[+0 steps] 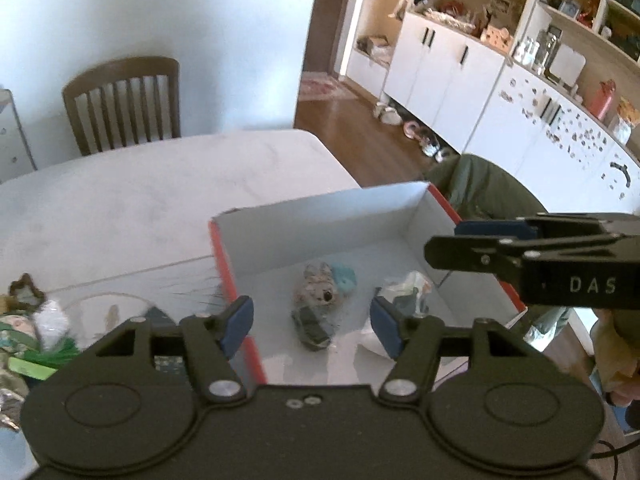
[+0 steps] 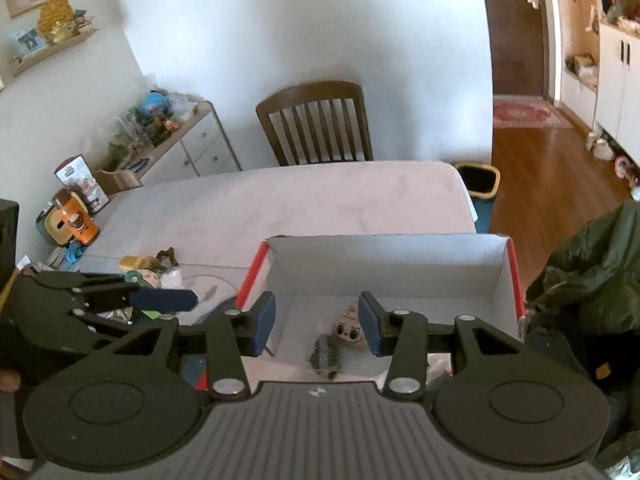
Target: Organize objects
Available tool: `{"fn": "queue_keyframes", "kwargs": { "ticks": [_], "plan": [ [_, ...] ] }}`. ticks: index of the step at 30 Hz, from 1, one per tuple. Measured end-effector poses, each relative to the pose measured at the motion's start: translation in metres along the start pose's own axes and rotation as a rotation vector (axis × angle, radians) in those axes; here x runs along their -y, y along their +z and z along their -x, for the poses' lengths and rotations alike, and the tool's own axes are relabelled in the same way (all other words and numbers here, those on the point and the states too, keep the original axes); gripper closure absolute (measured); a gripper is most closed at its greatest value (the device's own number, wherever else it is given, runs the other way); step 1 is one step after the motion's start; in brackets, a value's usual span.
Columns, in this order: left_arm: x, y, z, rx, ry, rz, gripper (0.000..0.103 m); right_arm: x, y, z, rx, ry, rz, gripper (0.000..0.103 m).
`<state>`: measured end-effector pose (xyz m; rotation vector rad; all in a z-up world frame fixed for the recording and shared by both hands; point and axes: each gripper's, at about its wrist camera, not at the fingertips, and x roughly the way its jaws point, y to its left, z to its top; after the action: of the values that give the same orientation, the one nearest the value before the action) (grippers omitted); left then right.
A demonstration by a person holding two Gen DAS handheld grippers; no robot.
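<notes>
Left wrist view: the left gripper (image 1: pixel 311 325) hangs with its blue-padded jaws spread wide and empty above the open white cardboard box with red outer walls (image 1: pixel 320 216). On the box floor lie a small grey plush toy (image 1: pixel 318 289), a dark oblong toy (image 1: pixel 313 329) and a crinkled clear wrapper (image 1: pixel 404 292). More clutter sits on the pale marble-look table (image 1: pixel 140 200) — left of the box.

Right wrist view: the right gripper (image 2: pixel 317 323) is likewise parted, holding nothing, over the box.
</notes>
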<state>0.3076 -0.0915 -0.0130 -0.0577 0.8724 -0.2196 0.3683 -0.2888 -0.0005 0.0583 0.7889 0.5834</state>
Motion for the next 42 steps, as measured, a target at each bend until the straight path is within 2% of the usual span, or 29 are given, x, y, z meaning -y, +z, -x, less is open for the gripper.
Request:
{"fn": "queue_keyframes", "kwargs": {
  "ticks": [5,8,10,13,18,24,28,30,32,42],
  "plan": [
    [-0.015,-0.004,0.027,0.052,0.032,0.02,0.033,-0.019,-0.004,0.007,0.024,0.021,0.01,0.058],
    [-0.023,-0.009,0.04,0.081,0.045,0.032,0.03,-0.031,-0.005,0.01,0.037,0.035,0.008,0.052],
    [-0.03,-0.014,0.048,0.095,0.058,0.03,0.029,-0.041,-0.007,0.012,0.048,0.042,0.011,0.052],
    [-0.045,-0.024,0.057,0.102,0.068,0.046,0.024,-0.056,-0.009,0.011,0.05,0.064,0.012,0.051],
    [-0.077,-0.043,0.067,0.096,0.084,0.1,0.02,-0.085,-0.015,0.009,0.059,0.072,0.031,0.04],
    [-0.113,-0.059,0.084,0.105,0.103,0.121,0.016,-0.119,-0.021,0.001,0.045,0.09,0.031,0.037],
    [-0.136,-0.069,0.095,0.119,0.133,0.121,0.01,-0.143,-0.025,-0.009,0.035,0.1,0.04,0.032],
    [-0.15,-0.073,0.101,0.127,0.145,0.127,0.006,-0.156,-0.027,-0.015,0.031,0.114,0.05,0.023],
    [-0.162,-0.078,0.106,0.133,0.158,0.132,0.002,-0.168,-0.028,-0.02,0.025,0.133,0.054,0.019],
    [-0.226,-0.096,0.112,0.143,0.183,0.171,0.001,-0.214,-0.029,-0.071,-0.028,0.143,0.074,0.016]
  ]
}}
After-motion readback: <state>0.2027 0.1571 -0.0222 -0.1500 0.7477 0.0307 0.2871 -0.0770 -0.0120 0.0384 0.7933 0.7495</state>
